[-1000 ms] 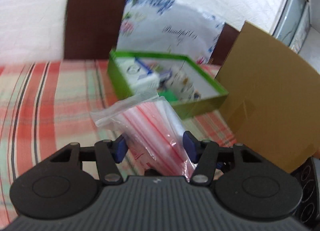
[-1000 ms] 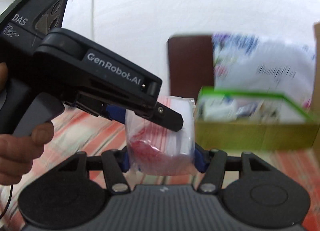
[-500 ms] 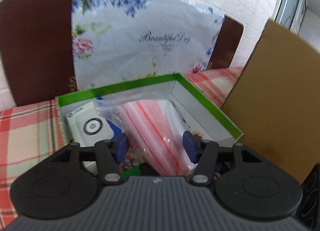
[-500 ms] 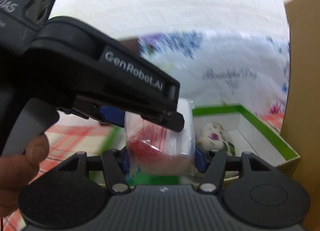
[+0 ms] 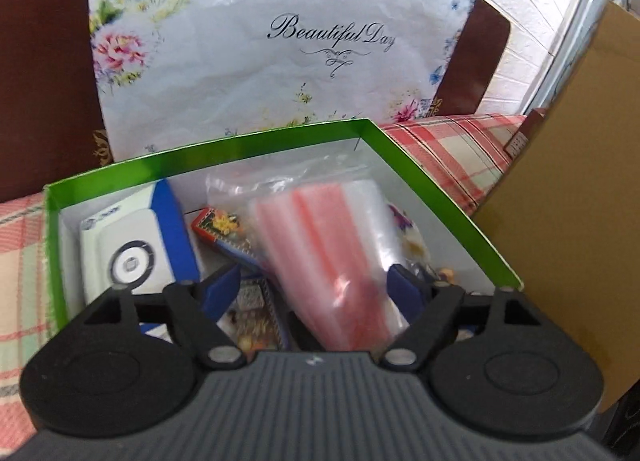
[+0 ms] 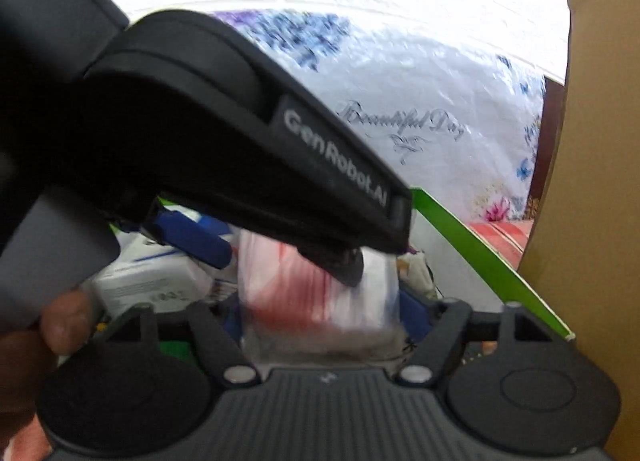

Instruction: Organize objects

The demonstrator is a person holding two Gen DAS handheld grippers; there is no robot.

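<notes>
A clear zip bag pack with red stripes point(image 5: 332, 253) lies between the fingers of my left gripper point(image 5: 316, 289), over the green-rimmed box point(image 5: 248, 145). The left jaws stand wide, with a gap beside the left finger. In the right wrist view the same bag point(image 6: 316, 293) sits between the fingers of my right gripper point(image 6: 320, 317), which close on its sides. The left gripper's body point(image 6: 240, 165) crosses above the bag. The box point(image 6: 472, 245) holds a white and blue carton point(image 5: 136, 245), a colourful small packet point(image 5: 224, 229) and a floral item point(image 5: 404, 229).
A floral "Beautiful Day" bag point(image 5: 280, 53) stands behind the box against a brown chair back point(image 5: 44, 81). A tall cardboard panel point(image 5: 572, 229) stands right of the box. A red plaid tablecloth point(image 5: 452, 157) covers the table.
Both grippers carried the zip bag forward from above the tablecloth to over, then down into, the green box. The left jaws stand wider apart now.
</notes>
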